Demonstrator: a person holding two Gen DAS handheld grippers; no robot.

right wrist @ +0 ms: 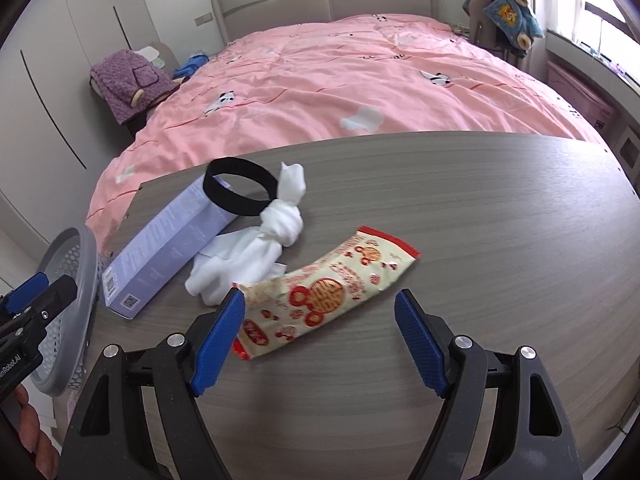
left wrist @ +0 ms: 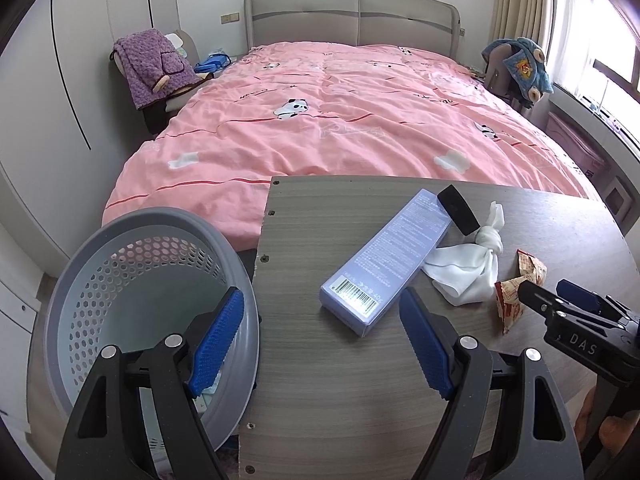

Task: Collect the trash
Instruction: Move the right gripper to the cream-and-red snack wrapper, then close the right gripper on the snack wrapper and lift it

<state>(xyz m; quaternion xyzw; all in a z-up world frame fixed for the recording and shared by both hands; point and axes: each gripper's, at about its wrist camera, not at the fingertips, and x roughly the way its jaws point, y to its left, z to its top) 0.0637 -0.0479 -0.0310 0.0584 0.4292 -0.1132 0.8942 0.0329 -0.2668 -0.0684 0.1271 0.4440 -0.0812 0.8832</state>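
Basket first: your grey perforated plastic basket (left wrist: 132,280) sits off the left edge of the grey wood-grain tabletop (left wrist: 320,392), with something pale in its bottom, too hidden to identify. Your left gripper (left wrist: 322,344) hangs over that edge, jaws spread wide, nothing between the blue pads; one pad over the basket rim, the other over the table. Next right, the pale lilac rectangular carton (left wrist: 384,256) lies flat, its far end against a black elastic band (right wrist: 240,192). A knotted white cloth (right wrist: 256,256) touches the carton's right side. The red-and-cream printed snack wrapper (right wrist: 328,292) lies just beside the cloth. Your right gripper (right wrist: 320,344) is wide open, the wrapper's near end between its pads, left pad at its edge, not pressing.
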